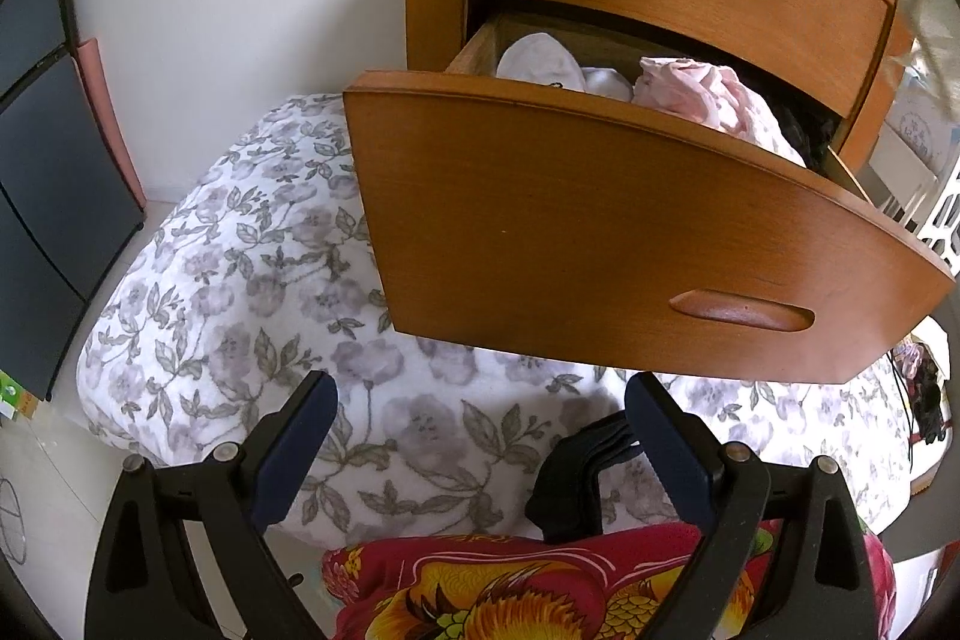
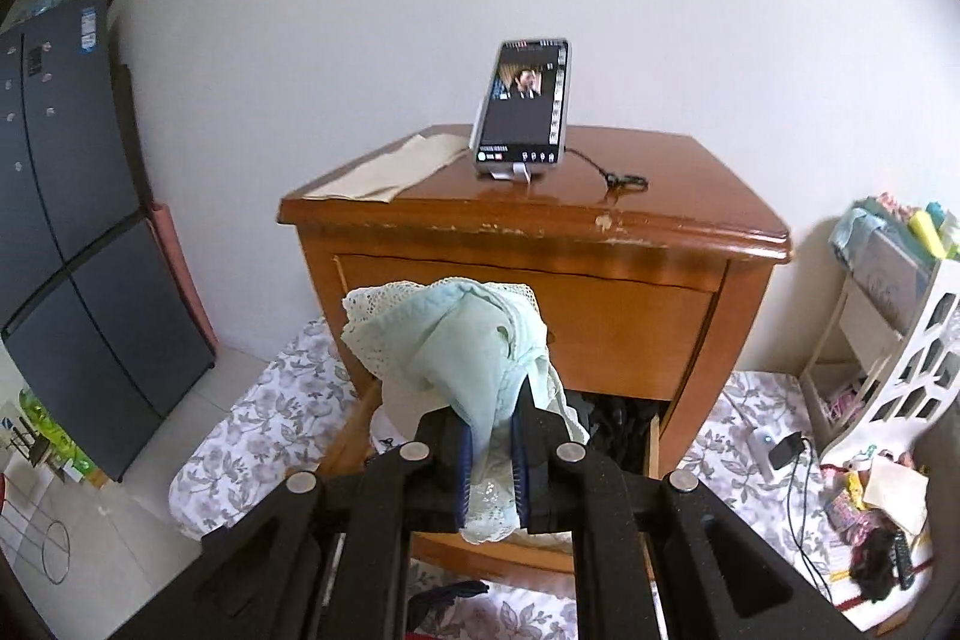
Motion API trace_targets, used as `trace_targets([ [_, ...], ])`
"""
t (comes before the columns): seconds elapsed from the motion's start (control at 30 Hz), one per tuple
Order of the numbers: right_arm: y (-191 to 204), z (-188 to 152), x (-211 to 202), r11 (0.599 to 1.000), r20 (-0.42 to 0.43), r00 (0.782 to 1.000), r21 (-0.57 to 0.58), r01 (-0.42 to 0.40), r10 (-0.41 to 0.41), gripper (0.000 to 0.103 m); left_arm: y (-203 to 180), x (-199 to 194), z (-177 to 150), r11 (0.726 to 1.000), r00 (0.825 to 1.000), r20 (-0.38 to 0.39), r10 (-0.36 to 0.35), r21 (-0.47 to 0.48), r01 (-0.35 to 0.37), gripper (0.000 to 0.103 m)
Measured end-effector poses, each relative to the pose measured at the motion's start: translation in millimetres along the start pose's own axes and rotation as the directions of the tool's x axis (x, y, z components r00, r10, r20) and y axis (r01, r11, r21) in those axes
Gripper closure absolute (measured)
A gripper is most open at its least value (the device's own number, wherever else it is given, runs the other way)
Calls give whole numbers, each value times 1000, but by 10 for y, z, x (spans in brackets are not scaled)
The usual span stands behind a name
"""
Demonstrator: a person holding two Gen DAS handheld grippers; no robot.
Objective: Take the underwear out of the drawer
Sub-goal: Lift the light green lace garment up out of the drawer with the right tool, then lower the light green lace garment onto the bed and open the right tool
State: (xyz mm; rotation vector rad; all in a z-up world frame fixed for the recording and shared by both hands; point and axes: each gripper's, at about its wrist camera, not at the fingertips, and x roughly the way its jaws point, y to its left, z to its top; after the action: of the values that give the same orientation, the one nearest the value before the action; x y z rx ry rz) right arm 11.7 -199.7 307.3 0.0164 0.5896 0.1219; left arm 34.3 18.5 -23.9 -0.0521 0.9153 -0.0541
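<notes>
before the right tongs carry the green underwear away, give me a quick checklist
1. Right tongs shut on the green underwear: ok.
2. Underwear lifted above the open drawer: ok.
3. Cloth free of the drawer edge: cannot tell, its lower end hangs behind the tongs.
4. Left tongs open, holding nothing: ok.
5. Phone on the nightstand standing apart from the cloth: ok.
6. Clothes remaining in the drawer, pink cloth included: ok.

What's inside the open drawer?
The drawer holds a white garment, pink clothes and something dark at the right end. Anything beneath them is covered.
</notes>
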Motion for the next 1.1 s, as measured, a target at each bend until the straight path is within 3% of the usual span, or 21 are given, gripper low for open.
trace_targets([
  [0.27, 22, -173, -163, 999, -29, 999, -17, -31, 30, 92, -7, 0, -2, 1000, 1000, -1, 3, 3, -3, 6],
  [0.43, 30, -441, 103, 999, -122, 992, -18, -39, 36, 92, -10, 1, 1, 1000, 1000, -1, 3, 3, -3, 6],
  [0.57, 41, -794, 513, 999, -265, 964, -9, -40, 36, 92, -8, 3, -6, 1000, 1000, -2, 1, 3, -1, 6],
  [0.7, 51, -1081, 836, 999, -355, 934, 9, -33, 34, 91, -5, 9, -15, 1000, 1000, -6, -2, 4, 2, 6],
  [1.1, 192, -1589, 1424, 1000, -491, 871, -27, 1, -14, 89, -15, 19, -15, 1000, 1000, -13, -3, 10, 3, 6],
])
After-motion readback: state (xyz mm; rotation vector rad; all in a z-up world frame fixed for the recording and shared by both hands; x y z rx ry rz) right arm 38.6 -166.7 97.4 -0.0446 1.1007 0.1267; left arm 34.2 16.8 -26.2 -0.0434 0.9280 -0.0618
